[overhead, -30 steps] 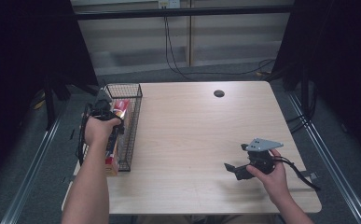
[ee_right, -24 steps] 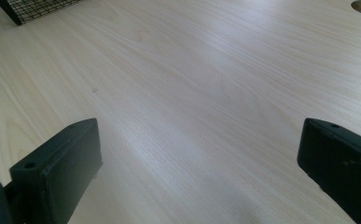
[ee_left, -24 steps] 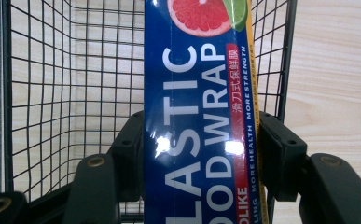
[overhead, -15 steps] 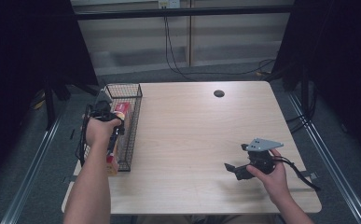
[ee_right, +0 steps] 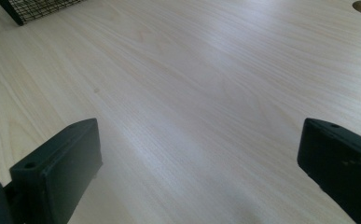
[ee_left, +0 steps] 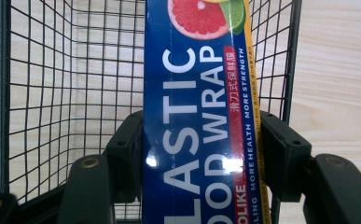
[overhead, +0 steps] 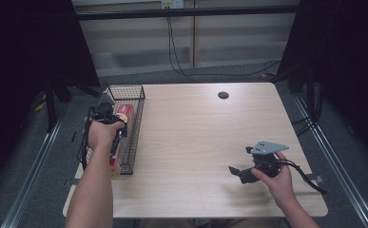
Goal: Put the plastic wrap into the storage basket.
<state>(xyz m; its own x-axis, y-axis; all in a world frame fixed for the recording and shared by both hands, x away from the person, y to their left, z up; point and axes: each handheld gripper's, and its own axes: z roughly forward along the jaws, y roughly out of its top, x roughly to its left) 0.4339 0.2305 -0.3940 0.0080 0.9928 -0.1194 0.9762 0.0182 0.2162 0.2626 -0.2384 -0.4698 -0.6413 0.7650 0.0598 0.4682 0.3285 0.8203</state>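
Long blue glossy cardboard box of plastic food wrap [ee_left: 199, 121], printed with citrus slices, lies lengthwise within the black wire-mesh basket [overhead: 136, 142] at the table's left edge. The left gripper [overhead: 109, 118] clamps the box across its width, both black jaws pressed against its sides. Keeping the box parallel to the basket's long walls should prevent snagging on the mesh. The right gripper [overhead: 245, 174], jaws spread wide and empty, rests over the pale wood-grain tabletop [overhead: 196, 137].
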